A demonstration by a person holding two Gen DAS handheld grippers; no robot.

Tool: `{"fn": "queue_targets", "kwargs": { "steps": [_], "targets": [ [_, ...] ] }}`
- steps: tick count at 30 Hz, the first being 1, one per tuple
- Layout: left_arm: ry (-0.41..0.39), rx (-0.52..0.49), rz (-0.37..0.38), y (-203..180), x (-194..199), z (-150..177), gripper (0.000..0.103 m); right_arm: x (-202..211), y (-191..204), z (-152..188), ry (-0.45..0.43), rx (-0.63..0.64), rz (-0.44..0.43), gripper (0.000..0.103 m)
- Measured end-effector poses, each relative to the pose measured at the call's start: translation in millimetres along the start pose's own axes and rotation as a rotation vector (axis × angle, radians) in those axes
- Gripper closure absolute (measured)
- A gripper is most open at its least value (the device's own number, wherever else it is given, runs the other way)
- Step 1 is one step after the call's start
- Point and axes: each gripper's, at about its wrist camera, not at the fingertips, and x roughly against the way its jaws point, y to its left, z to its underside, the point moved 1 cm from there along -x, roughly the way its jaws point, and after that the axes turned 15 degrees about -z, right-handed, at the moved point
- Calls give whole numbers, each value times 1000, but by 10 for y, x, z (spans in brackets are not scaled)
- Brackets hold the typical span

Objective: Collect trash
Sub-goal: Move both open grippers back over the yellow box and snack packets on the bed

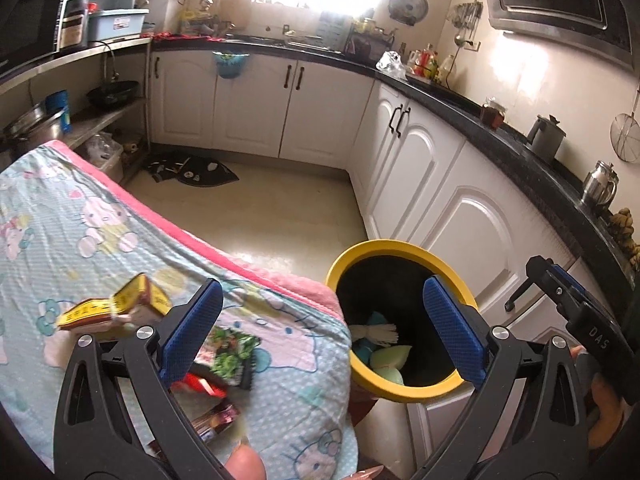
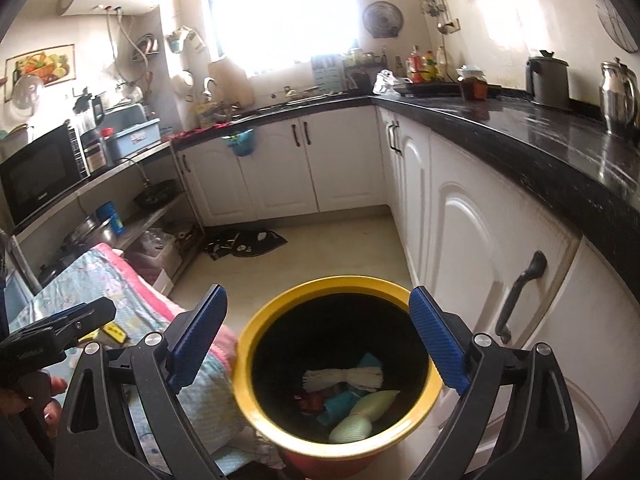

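Two handheld grippers hung over a cluttered kitchen corner, both with fingers spread wide and nothing between them. The right gripper (image 2: 318, 342) was poised above the yellow-rimmed bin (image 2: 256, 396), which already held a bundle of white sticks (image 2: 344, 378), pale green foam pieces (image 2: 360, 416) and teal scraps. The left gripper (image 1: 320, 330) pointed between that bin (image 1: 340, 264) and a cartoon-print cloth (image 1: 80, 216) covering the tabletop, where a yellow carton (image 1: 116, 306), a green-printed wrapper (image 1: 230, 354) and a red packet (image 1: 202, 386) lay uncollected. The wrappers lay near the cloth's edge beside the bin; a careless reach could likely snag the loose cloth and drag it, or pinch fabric along with a flat wrapper, spilling trash onto the floor.
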Motion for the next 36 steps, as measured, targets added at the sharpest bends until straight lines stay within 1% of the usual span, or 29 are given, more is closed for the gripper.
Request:
{"fn": "queue_targets", "kwargs": {
  "steps": [11, 26, 36],
  "targets": [
    [-29, 42, -48, 379, 251, 44, 11, -15, 436, 8, 23, 67, -81, 13],
    [-39, 89, -114, 825, 385, 117, 11, -92, 1027, 127, 76, 167, -188, 13],
    [6, 133, -181, 1218, 296, 240, 11, -227, 1236, 200, 127, 206, -240, 13]
  ]
}}
